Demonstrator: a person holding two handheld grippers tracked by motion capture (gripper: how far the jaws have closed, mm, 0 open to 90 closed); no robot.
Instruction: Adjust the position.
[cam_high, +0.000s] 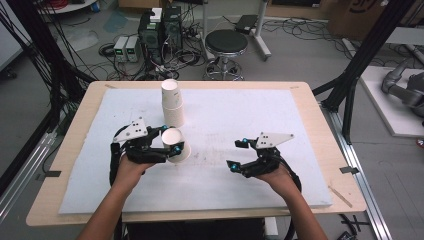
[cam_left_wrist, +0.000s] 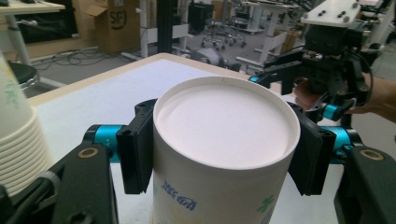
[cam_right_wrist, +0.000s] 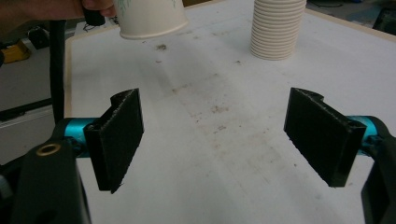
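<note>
Pale wooden rectangular table (cam_high: 320, 120) topped by a white foam-like mat (cam_high: 240, 120), lightly smudged with brownish specks toward the middle (cam_right_wrist: 215, 112). Behind the table's far edge, a round black-cushioned stool on a chrome base (cam_high: 226, 42). Left of that, dark computer towers (cam_high: 160, 30) and small white electronic boxes (cam_high: 126, 47) on the grey floor, amid tangled black cables (cam_high: 175, 57). Black metal frame posts (cam_high: 360, 55) at the right. Brown cardboard boxes (cam_left_wrist: 112, 23) far off in the left gripper view.

Robotics lab, PC towers (cam_high: 161, 31), cable tangle on floor (cam_high: 127, 62), stool (cam_high: 226, 44), alu frame rig (cam_high: 367, 47)
</note>
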